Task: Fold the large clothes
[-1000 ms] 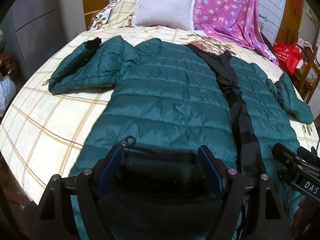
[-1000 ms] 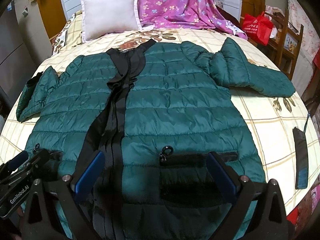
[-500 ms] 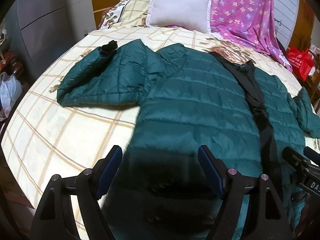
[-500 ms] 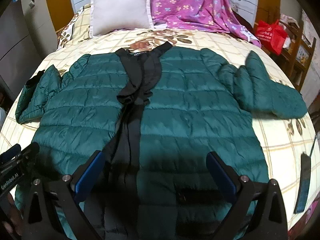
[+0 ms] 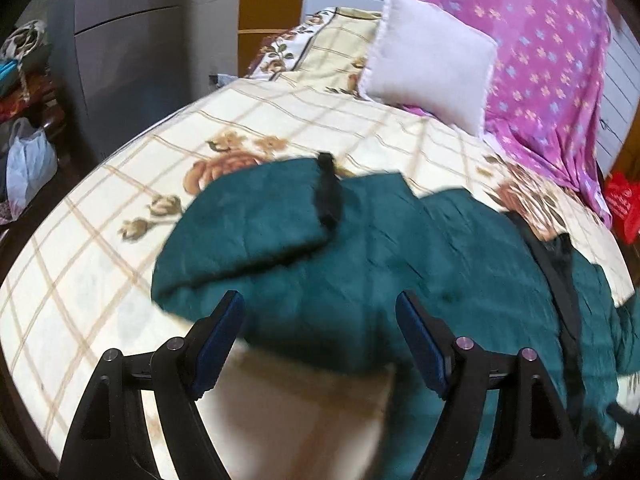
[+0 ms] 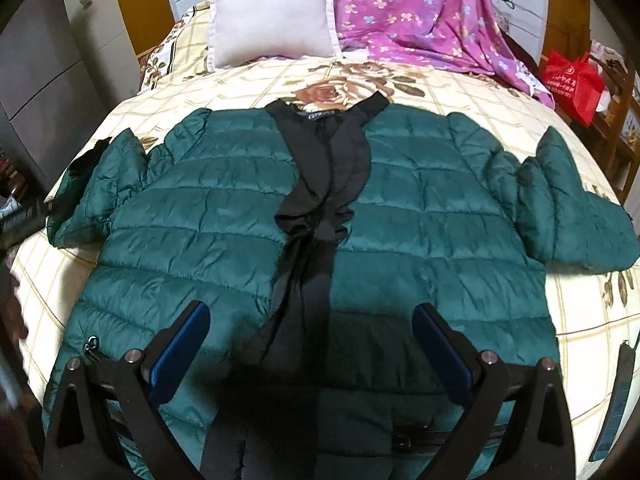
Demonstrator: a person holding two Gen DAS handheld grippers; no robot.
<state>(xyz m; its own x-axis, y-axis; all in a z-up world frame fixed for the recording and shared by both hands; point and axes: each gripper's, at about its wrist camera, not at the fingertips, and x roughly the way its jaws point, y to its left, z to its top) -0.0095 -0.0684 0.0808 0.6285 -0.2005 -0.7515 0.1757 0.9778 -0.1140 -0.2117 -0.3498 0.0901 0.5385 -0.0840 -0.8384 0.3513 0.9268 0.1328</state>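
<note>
Item one: a dark green quilted puffer jacket [image 6: 420,216], glossy shell stitched in horizontal channels, spread front-up across the middle of the bed. We record a matte black placket [image 6: 320,216] running from the collar down the centre, wide and curved at the neck, narrowing to a strip. Its sleeve [image 6: 576,216] on the right side of the right wrist view lies bent outward over the cover; the opposite sleeve [image 5: 248,232] lies folded at the elbow beside the body, ending in a black cuff [image 5: 328,192]. A small metal zip pull [image 6: 91,344] sits on the lower panel.

Item two: our left gripper [image 5: 320,340], blue-padded black fingers spread wide apart, holding nothing, above the jacket's edge near the folded sleeve; this view is blurred.

Item three: our right gripper [image 6: 312,348], jaws likewise wide apart and empty, over the lower placket.

Item four: bedcover [image 6: 472,88], cream, tan grid lines, brown rose print.

Item five: square white cushion [image 6: 272,16], plump, propped at the head.

Item six: pink floral sheet [image 6: 420,12], draped beside the cushion.

Item seven: red bag [image 6: 572,80], beyond the bed.
</note>
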